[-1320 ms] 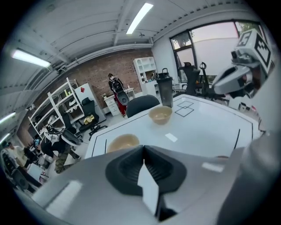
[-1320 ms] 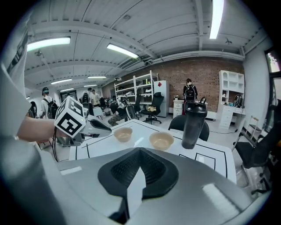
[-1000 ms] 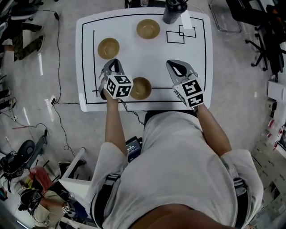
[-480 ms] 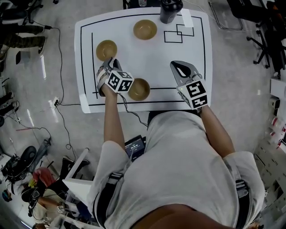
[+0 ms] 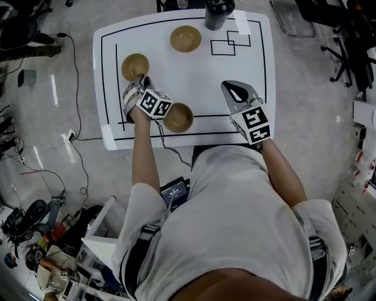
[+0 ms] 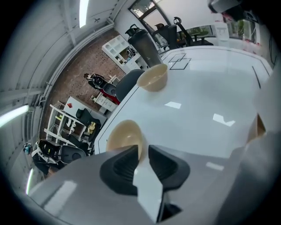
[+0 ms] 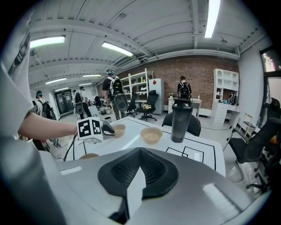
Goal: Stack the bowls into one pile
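Three tan bowls stand apart on the white table (image 5: 258,59): one far left (image 5: 135,66), one at the back (image 5: 185,38), one near the front (image 5: 178,117). My left gripper (image 5: 137,82) reaches toward the far-left bowl (image 6: 124,136), its tips at the bowl's near rim. Its jaws stand open by a narrow gap, and I cannot tell whether the rim lies between them. The back bowl (image 6: 153,78) stands farther off. My right gripper (image 5: 234,92) hovers over the table's right half, shut and empty (image 7: 139,154). Its view shows the back bowl (image 7: 151,134) and the far-left bowl (image 7: 117,128).
A dark bottle (image 5: 218,12) stands at the table's back edge, next to taped black rectangles (image 5: 230,44). Black lines frame the tabletop. Cables (image 5: 76,106) and gear lie on the floor to the left; office chairs (image 5: 346,35) stand at right. People stand in the background of the right gripper view.
My left gripper has moved forward and left, away from the front bowl and up to the far-left bowl. The right gripper has hardly shifted.
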Available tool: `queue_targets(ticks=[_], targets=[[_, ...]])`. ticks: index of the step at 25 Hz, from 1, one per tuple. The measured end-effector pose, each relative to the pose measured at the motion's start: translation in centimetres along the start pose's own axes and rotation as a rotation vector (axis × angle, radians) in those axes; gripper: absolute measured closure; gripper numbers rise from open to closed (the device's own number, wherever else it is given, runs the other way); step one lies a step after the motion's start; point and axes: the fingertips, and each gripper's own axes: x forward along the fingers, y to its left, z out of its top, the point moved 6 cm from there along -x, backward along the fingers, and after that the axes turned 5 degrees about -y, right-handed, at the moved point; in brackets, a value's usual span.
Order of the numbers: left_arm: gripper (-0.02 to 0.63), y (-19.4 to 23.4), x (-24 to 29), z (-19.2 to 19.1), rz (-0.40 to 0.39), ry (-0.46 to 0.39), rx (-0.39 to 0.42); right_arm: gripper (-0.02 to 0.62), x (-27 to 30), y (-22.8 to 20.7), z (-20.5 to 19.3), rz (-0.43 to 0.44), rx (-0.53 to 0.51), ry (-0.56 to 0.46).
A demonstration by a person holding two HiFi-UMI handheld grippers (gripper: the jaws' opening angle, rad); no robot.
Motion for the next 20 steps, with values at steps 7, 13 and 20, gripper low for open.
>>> queue_targets(ticks=[7, 13, 20], targets=[[0.583, 0.2, 0.3, 0.3, 0.009, -0.008, 0.051, 0.595, 0.9, 0.7, 0.5, 0.022, -0.006, -0.005], [0.583, 0.0, -0.8, 0.4, 0.017, -0.019, 0.096, 0.595, 1.4, 1.3, 0.8, 0.042, -0.011, -0.010], [0.581, 0.4, -3.2, 2.4, 0.041, -0.072, 0.122, 0.595, 1.6, 1.3, 1.0, 0.051, -0.006, -0.021]])
